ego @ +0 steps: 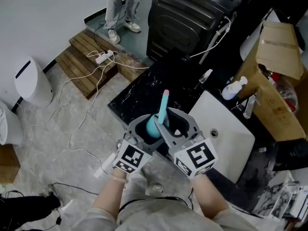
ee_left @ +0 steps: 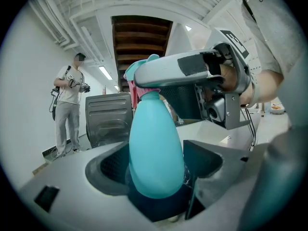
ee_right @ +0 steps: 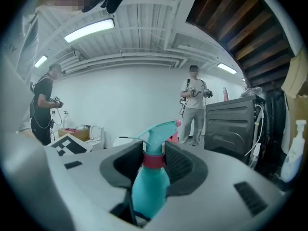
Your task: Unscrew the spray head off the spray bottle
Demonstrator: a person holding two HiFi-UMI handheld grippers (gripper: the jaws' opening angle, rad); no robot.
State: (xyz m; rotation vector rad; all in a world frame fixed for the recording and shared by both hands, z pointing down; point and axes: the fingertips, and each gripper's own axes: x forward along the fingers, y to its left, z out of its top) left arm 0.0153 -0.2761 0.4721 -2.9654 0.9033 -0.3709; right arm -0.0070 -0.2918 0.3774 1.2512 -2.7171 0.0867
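Spray bottle point(ee_left: 155, 153): teal plastic, teardrop body, held up in the air between the two grippers, clear of the black table point(ego: 139, 95) that lies beyond and below them.

Left gripper point(ee_left: 156, 166): clamped on the fat lower body of the bottle, one pad on each side. Right gripper point(ee_right: 154, 163): comes in crosswise above the left one, closed on the red collar point(ee_right: 154, 161) at the neck, pads hard against both sides of it. Spray head point(ee_right: 161, 131) rises just above the right gripper's pads, nozzle pointing off to that gripper's right.

Handling, my judgement: light, thin-walled plastic. The smooth, rounded body looks slippery and will likely dent or spin under a hard squeeze, so the left gripper's hold at the widest part needs to be firm but not crushing. The collar is the stiff part and the right place to turn. The trigger and nozzle look weaker and poor to grip.

Contents: bottle wall is opaque, so I cannot tell the fill level. If there is liquid, keep the neck upright as the head comes free, as a dip tube may drip.

Other containers: beyond the right gripper and to its right, a white pump bottle point(ego: 233, 88) on the table, contents not visible. Farther right is an open cardboard box point(ego: 276, 47) with something red inside that I cannot make out.
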